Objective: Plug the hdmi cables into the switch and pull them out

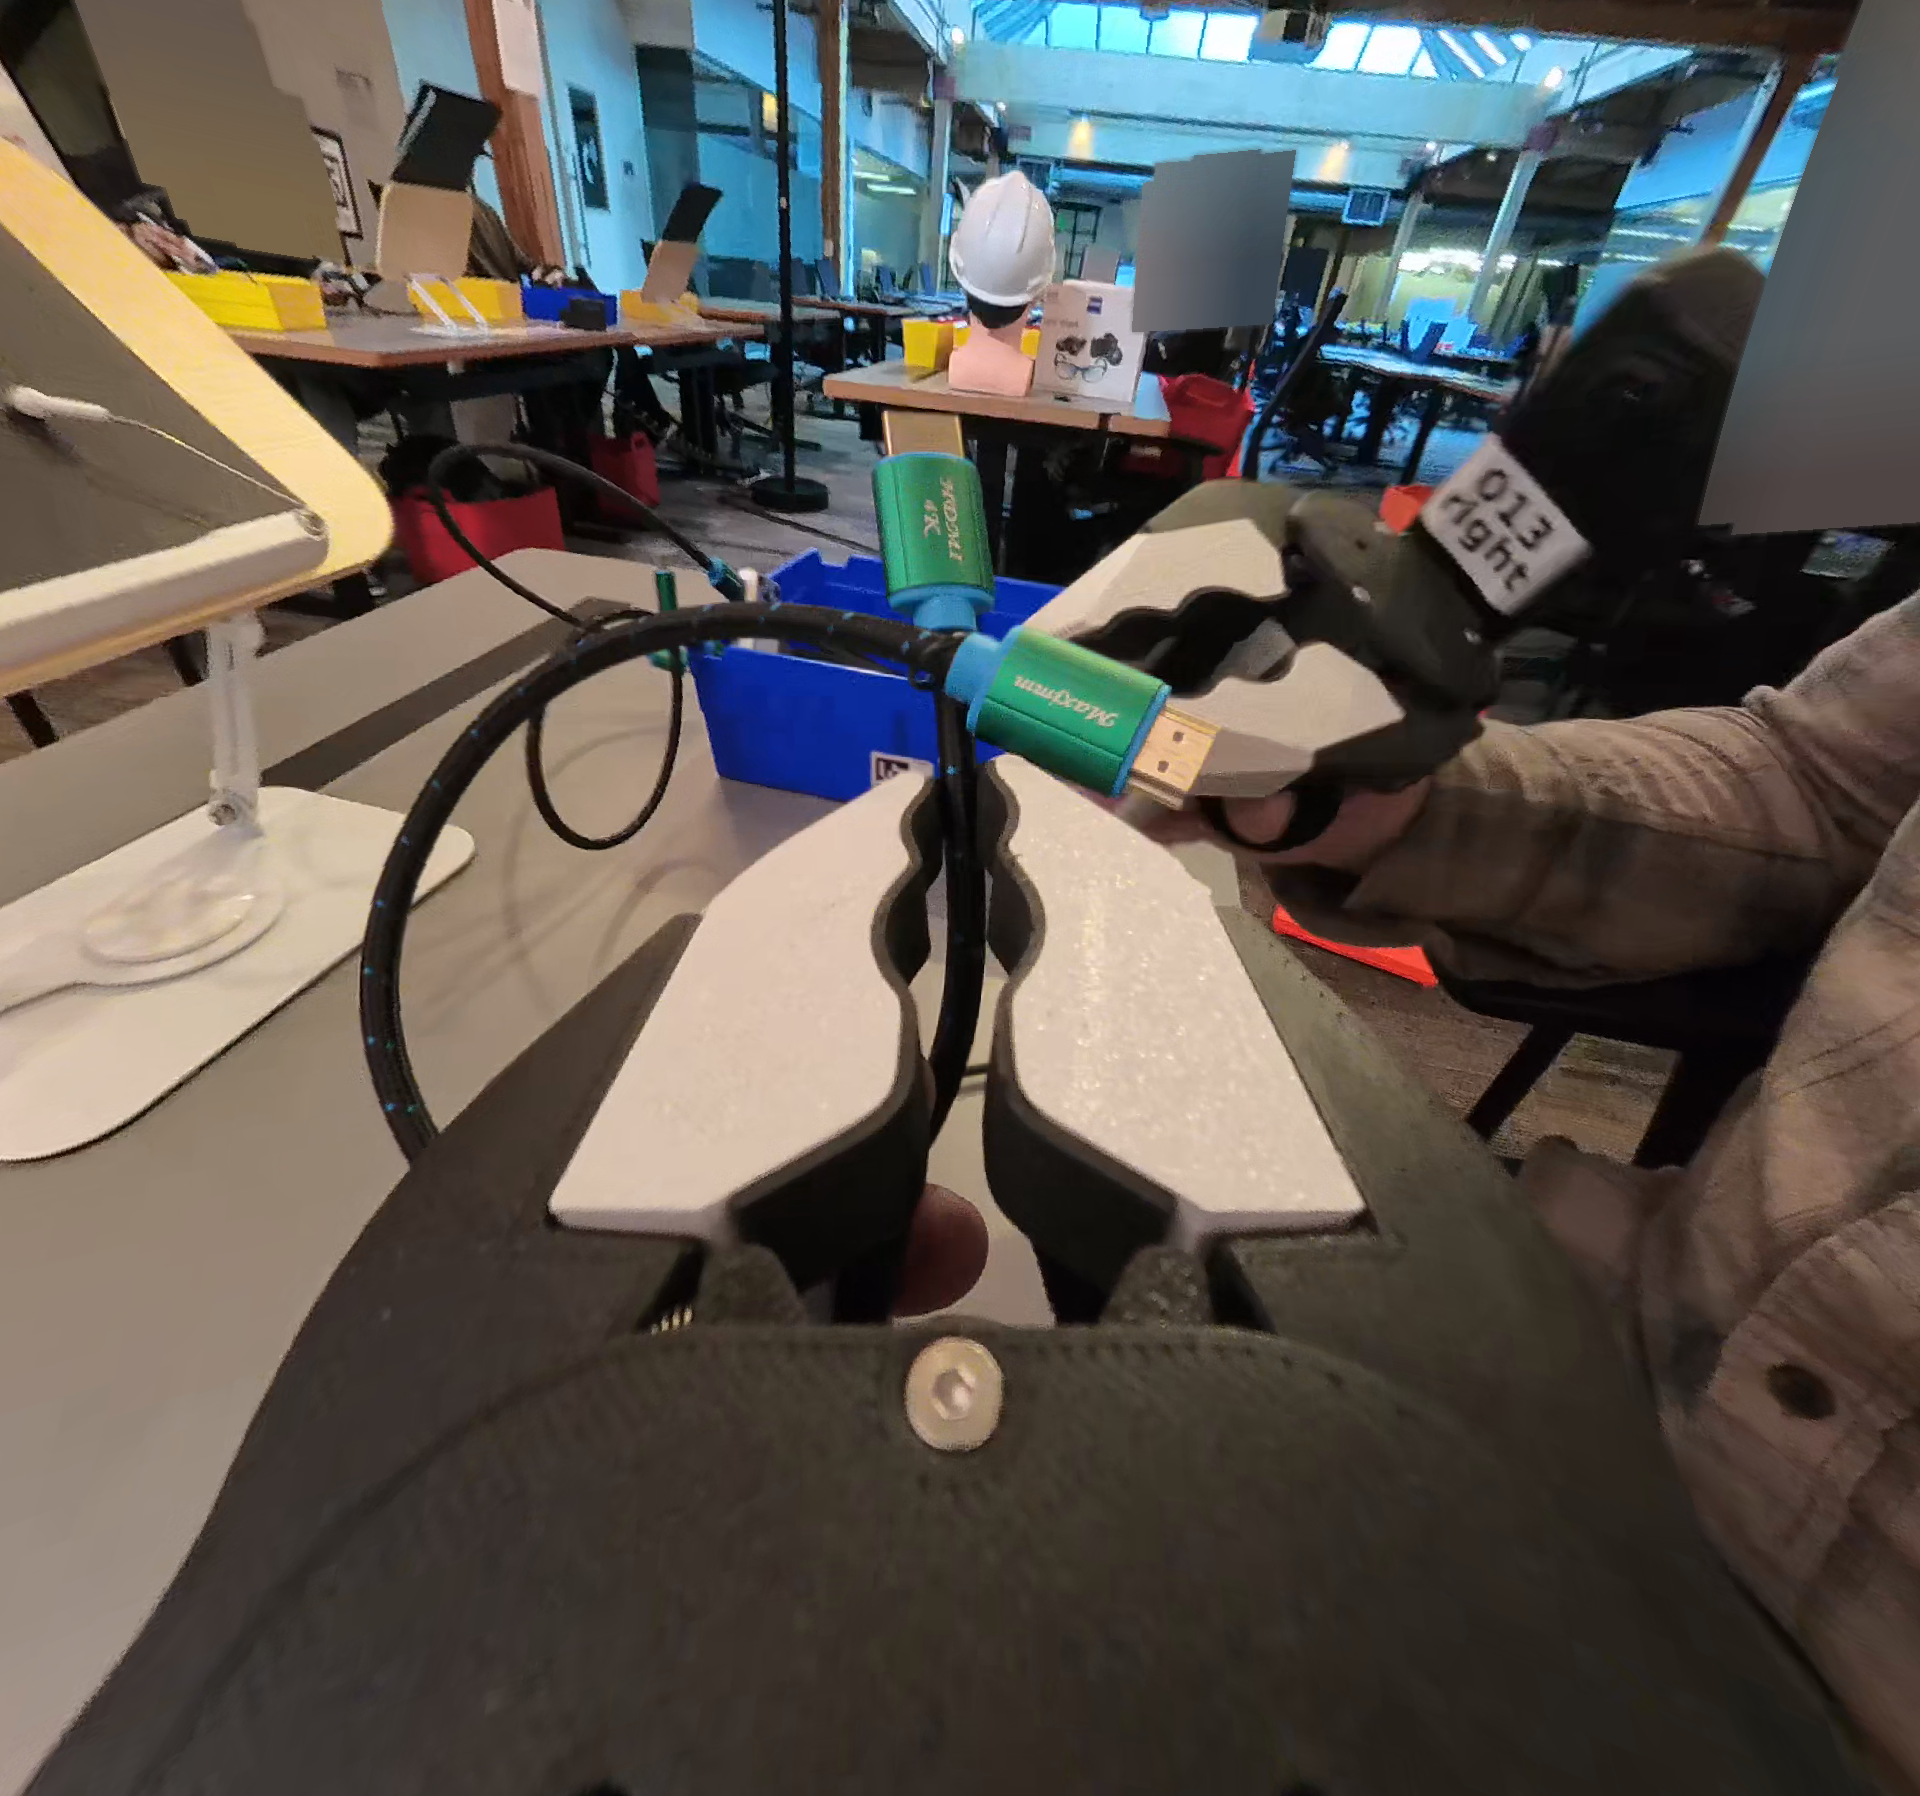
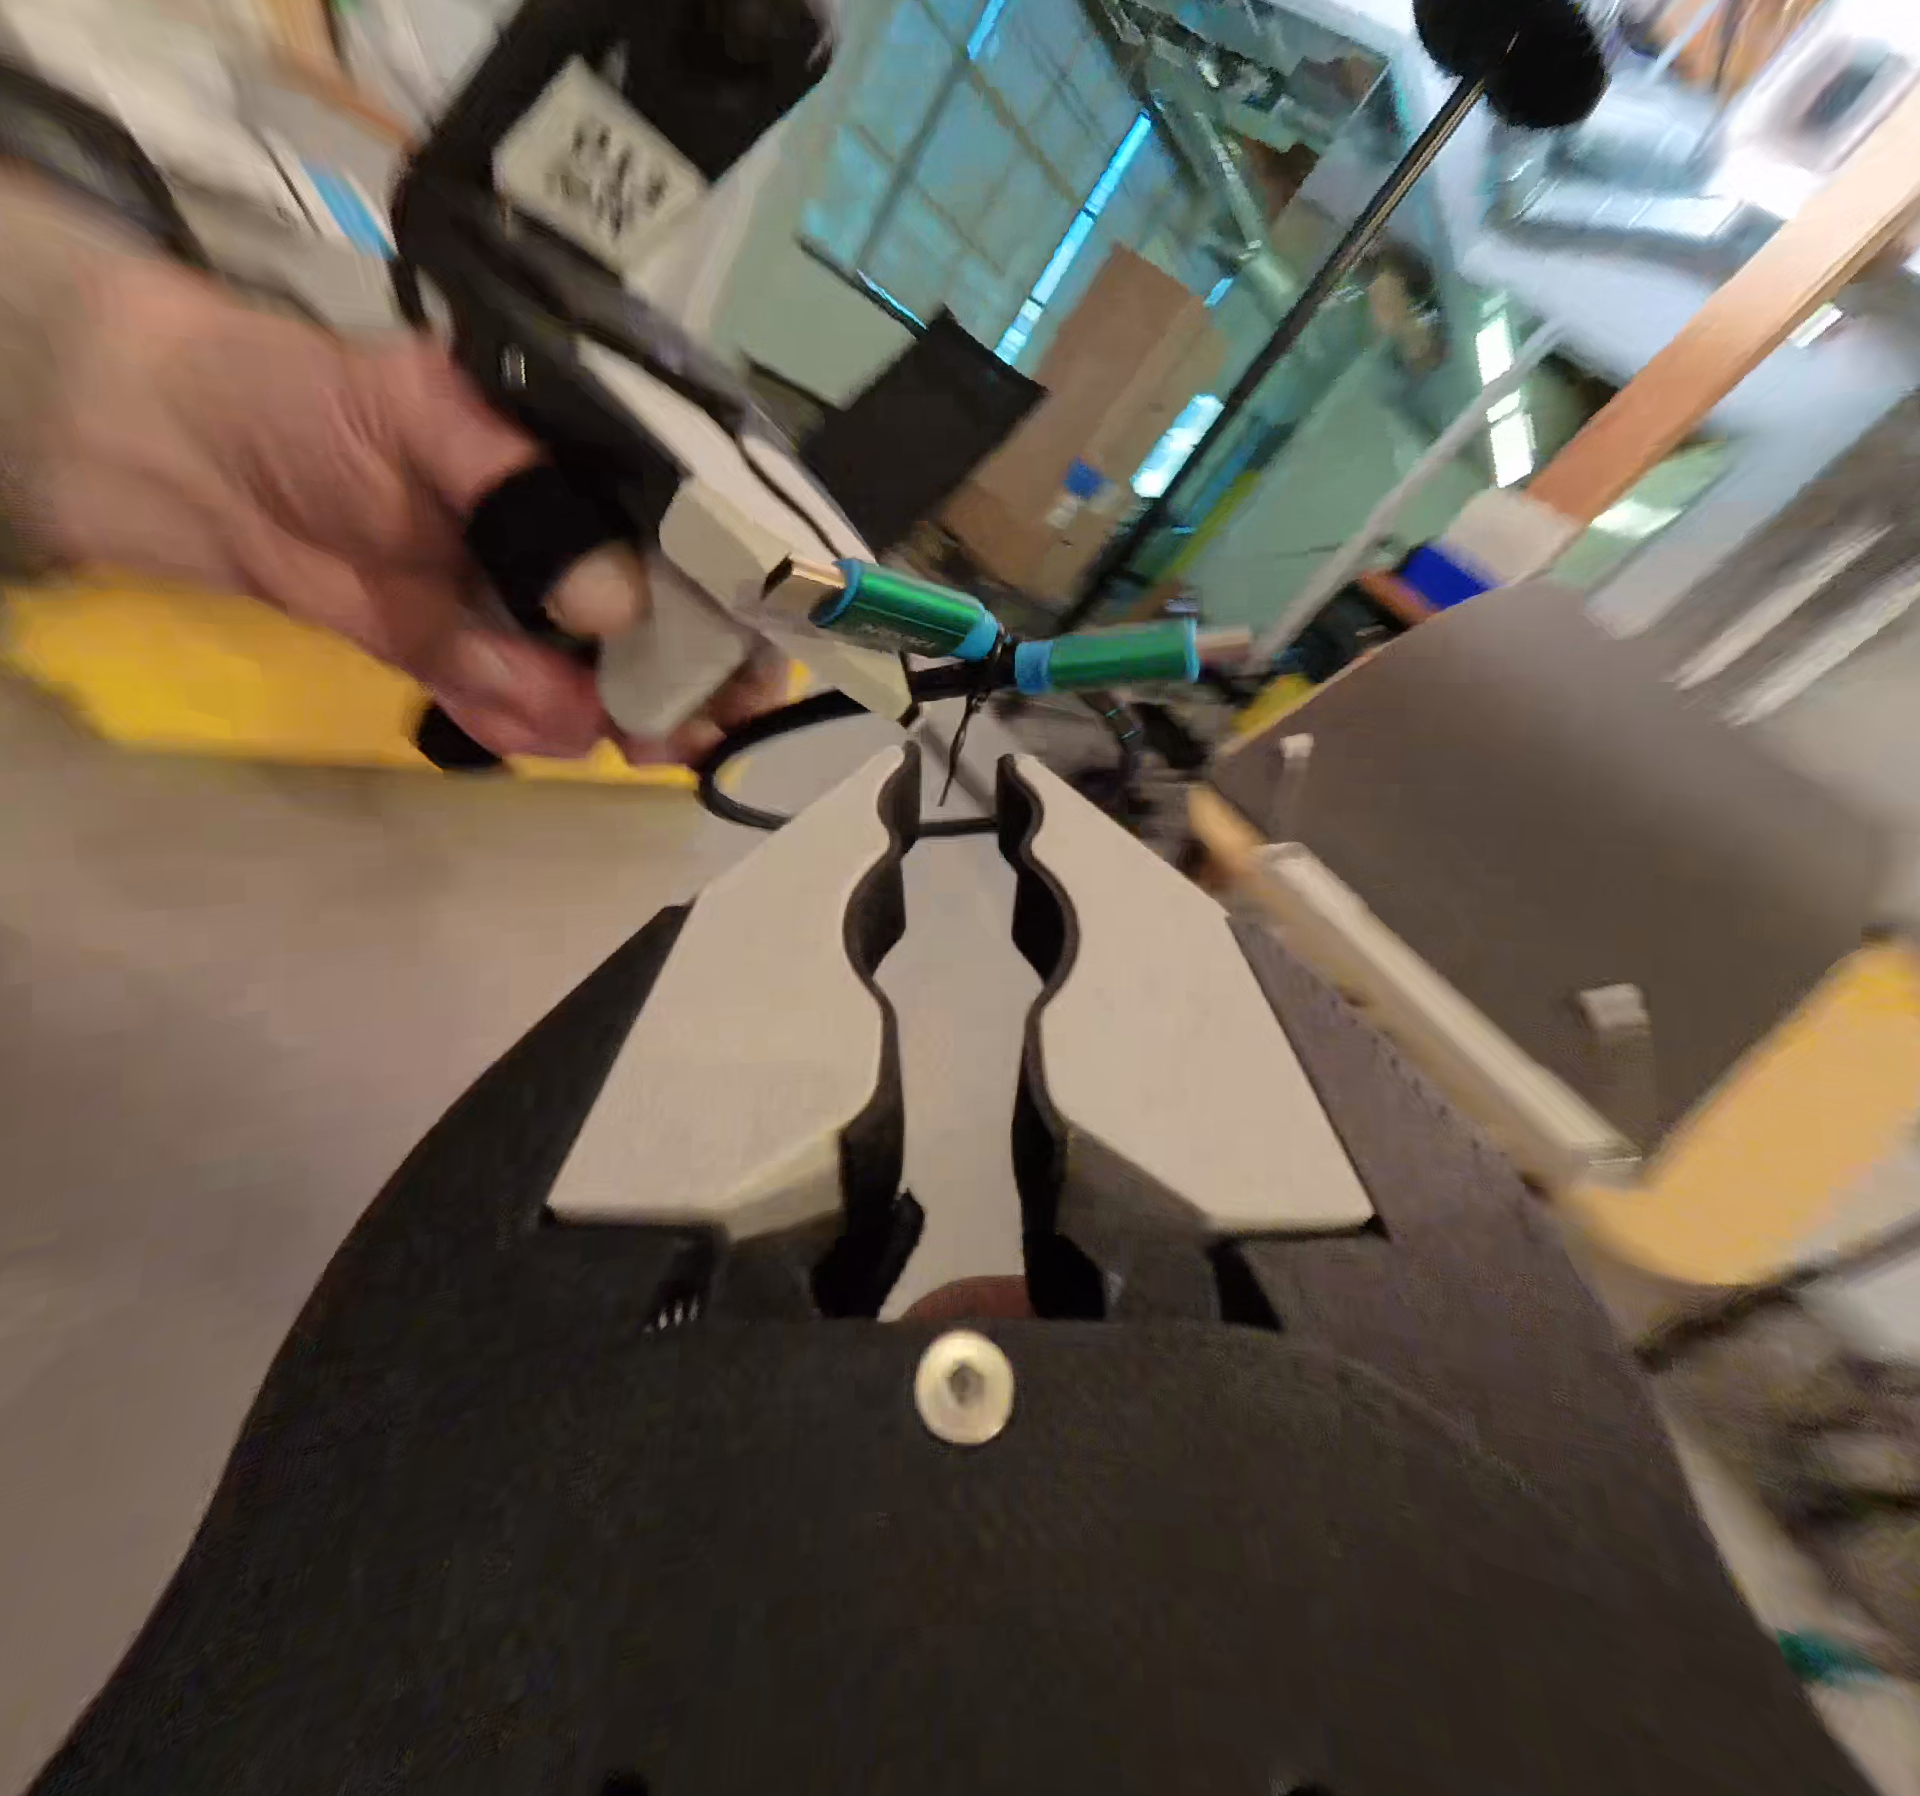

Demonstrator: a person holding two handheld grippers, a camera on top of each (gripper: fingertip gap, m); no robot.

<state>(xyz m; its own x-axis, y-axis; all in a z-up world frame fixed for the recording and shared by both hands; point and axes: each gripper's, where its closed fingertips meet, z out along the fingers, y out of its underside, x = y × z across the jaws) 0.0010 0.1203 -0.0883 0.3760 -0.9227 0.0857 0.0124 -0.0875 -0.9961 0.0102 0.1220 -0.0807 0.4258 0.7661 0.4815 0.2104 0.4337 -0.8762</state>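
Left tongs (image 1: 961, 811) clamp braided cable (image 1: 416, 842) below 2 green plugs (image 1: 1060, 707).

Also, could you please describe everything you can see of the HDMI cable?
The HDMI cable is black braid flecked with blue, coiled in a loop. Both ends carry green metallic plugs with blue collars and gold tips. The jaws of the left gripper are shut on it just below the plugs.

We wear a grey plaid sleeve (image 1: 1662, 863); our grippers (image 1: 961, 801) have black textured bodies, pale grey wavy-edged fingers (image 1: 1122, 967), a silver screw (image 1: 954, 1395).
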